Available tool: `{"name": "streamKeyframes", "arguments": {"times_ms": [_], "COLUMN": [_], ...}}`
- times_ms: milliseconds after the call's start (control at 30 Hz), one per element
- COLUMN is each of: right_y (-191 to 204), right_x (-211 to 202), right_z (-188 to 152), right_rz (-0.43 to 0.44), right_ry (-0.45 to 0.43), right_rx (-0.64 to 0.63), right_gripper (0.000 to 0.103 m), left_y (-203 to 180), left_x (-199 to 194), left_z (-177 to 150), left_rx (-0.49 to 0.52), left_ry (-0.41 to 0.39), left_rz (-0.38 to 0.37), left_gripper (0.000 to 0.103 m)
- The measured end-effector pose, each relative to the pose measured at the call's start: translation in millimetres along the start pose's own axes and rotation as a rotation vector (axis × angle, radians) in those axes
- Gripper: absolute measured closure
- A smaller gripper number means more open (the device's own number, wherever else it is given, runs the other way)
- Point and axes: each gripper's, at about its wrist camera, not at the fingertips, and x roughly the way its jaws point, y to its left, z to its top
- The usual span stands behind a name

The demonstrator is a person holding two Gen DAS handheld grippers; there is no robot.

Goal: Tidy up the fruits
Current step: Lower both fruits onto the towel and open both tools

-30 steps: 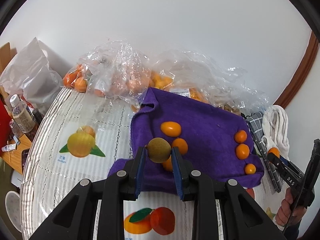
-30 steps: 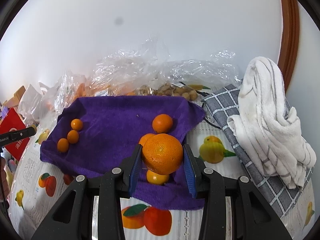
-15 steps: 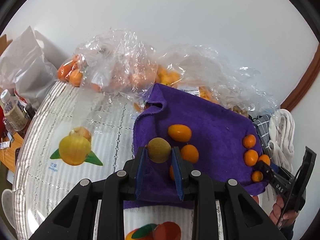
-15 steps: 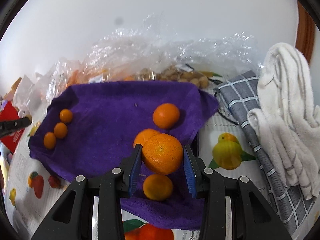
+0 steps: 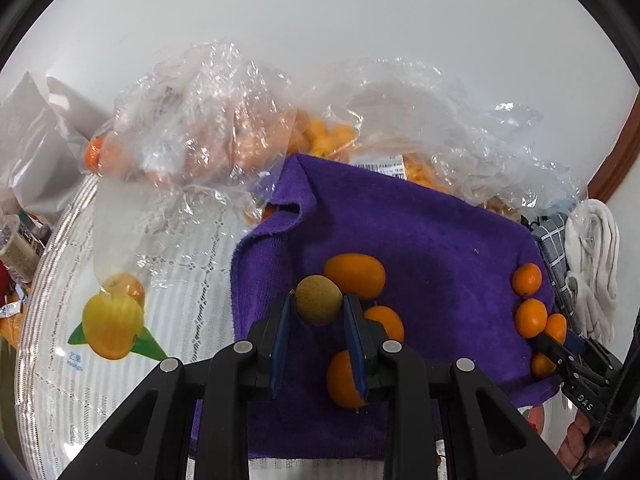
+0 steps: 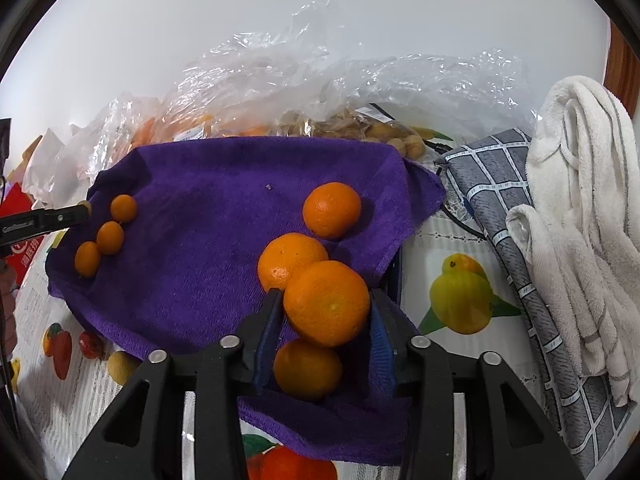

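In the left wrist view we see our left gripper [image 5: 318,312] with its fingers narrow and clamped on a small yellow-green fruit [image 5: 319,299], held just above the near left part of the purple towel [image 5: 432,248]. Under and beside it three orange fruits lie on the towel, the nearest one [image 5: 343,380] partly hidden behind the right finger. Along the towel's right edge sits a row of small kumquats [image 5: 527,278], and our right gripper [image 5: 560,354] reaches in there from the lower right. In the right wrist view the right gripper's fingers have just been opening, and the large mandarin [image 6: 326,303] stands between them; a gap shows on the right side, and on the left we cannot tell whether the pad is touching the peel. The mandarin rests against two other mandarins on the towel, one behind it [image 6: 290,260] and one in front [image 6: 307,369], with a fourth [image 6: 332,210] set farther back. Behind the towel lie crumpled clear plastic bags [image 6: 304,80] holding more fruit. To the right on the bench [image 6: 424,236], which has a fruit-print cover, sit a grey checked cloth [image 6: 492,184] and a white towel [image 6: 580,184].
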Motion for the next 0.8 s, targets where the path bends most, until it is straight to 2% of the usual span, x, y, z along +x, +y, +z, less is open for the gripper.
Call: {"name": "streamKeyframes", "arguments": {"times_ms": [300,500,567,633,733,800], "right_y": [9.9,27.4,36.5,47.4,61.5,73.8], "right_x": [-22.3,-42.8,-49.1,-54.0,-55.9,-55.8], "right_z": [2.5,0.0,-3.2,-7.0,-13.0,-19.2], "right_rz": [-0.031,-0.02,-0.013,-0.007,0.007,0.024], "right_ry": [-0.038,-0.044,-0.055,-0.06,-0.053,-0.047], "right_rx": [-0.009,-0.004,-0.012,-0.022,-0.031,-0.041], "right_gripper": [0.04,0.039,0.039,0.039,0.039,0.046], "left_y": [-0.1,4.1,6.4,9.5,14.5,18.3], "left_x": [13.8,-1.2,-11.6,-24.8,-44.1,-53.4], "left_z": [-2.8,-4.8,-6.4,-9.7,-18.8,-24.3], "left_rx": [-0.002,-0.036,-0.034,-0.024,-0.013,-0.01], "left_ry": [0.05,0.057,0.044,0.029,0.003,-0.009], "left_rz": [-0.018,-0.071,-0.065,-0.049,-0.025,0.0], "left_gripper": [0.077,0.077,0.067,0.061,0.06,0.059]}}
